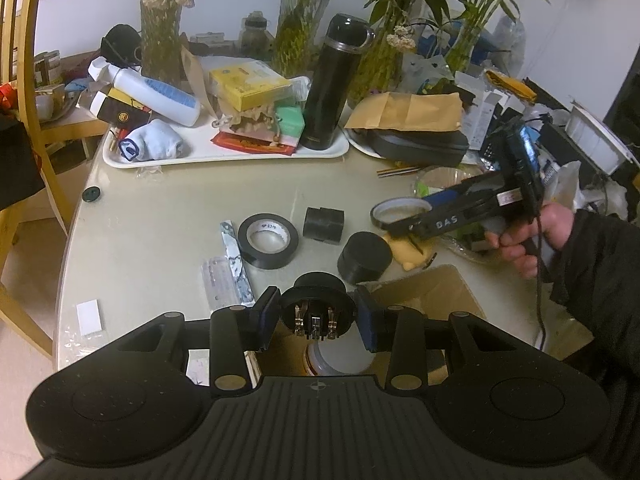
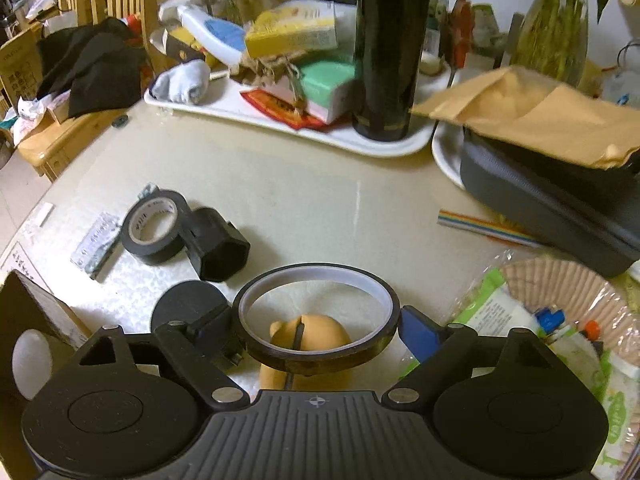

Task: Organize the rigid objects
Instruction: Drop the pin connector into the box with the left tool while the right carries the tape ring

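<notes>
A: What has the left gripper point(image 1: 316, 318) got?
B: A round black socket part point(image 1: 317, 312), open end facing the camera with three metal contacts showing inside. Its fingers point(image 1: 264, 316) are closed on it, one blue pad pressing each side. It hangs above the open cardboard box point(image 1: 432, 292) at the near edge of the tabletop point(image 1: 192, 204).

A: And the right gripper point(image 2: 320, 330)?
B: A thin, dark-edged tape ring point(image 2: 316, 312) sits between its fingers, lying nearly flat. The left finger point(image 2: 212, 328) touches the ring's rim; the blue pad of the right finger point(image 2: 418, 330) is right at the opposite rim, but I cannot tell whether it presses. No earlier view to compare, so I'll only say the fingers stand wide around the ring.

A: Is the ring off the tabletop?
B: It appears so in the left wrist view; there it sits at the tip of the right gripper, raised over a small orange figure point(image 2: 316, 334), which also shows through the ring's hole.

A: What else lies loose?
B: A black electrical tape roll point(image 1: 268, 240), a black hexagonal block point(image 1: 324, 224) just beside it, a black round cap point(image 1: 364, 256) near the box, and a foil blister strip point(image 1: 236, 260) to the left.

A: Further back?
B: A white tray point(image 1: 224, 154) carrying a tall black flask point(image 1: 332, 84), boxes and a white bottle.
</notes>
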`<state>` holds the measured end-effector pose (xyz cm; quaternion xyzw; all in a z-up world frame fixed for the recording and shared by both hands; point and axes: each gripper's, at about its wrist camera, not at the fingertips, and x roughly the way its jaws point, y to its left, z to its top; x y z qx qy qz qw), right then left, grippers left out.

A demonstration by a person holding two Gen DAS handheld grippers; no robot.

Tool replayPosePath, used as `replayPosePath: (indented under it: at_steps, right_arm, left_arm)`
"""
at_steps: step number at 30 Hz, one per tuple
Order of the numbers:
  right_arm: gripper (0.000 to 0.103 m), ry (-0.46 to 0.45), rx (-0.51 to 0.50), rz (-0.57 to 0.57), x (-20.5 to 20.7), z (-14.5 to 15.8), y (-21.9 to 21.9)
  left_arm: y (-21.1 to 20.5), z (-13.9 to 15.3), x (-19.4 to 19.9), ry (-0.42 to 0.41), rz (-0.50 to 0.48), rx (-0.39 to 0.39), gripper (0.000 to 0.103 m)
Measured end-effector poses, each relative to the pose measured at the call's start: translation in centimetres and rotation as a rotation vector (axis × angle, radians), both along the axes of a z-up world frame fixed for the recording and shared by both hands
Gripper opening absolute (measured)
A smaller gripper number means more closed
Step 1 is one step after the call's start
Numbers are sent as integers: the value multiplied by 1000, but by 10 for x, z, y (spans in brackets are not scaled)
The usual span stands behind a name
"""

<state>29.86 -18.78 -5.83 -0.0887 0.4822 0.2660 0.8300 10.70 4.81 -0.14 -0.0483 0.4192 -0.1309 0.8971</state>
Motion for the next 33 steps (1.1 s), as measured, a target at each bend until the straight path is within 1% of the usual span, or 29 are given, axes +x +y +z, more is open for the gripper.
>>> replayPosePath:
  at_steps: [9,16,25,33]
  right_arm:
    - [90,-103,-18,-4,-30,32,4]
    - [90,-149,20,-3,-70,57,9]
    - [90,-171,51,21,-118,74,19]
    - [90,-165,58,16,-145,74,29]
  left_arm:
    - [-6,-2,-7,9,-5,22,40]
    - [-12,-8,-13,25,-15,40,40]
    - [-21,-20,-20,58,-36,64,40]
    - [-31,-31,-22,93,-50,91,40]
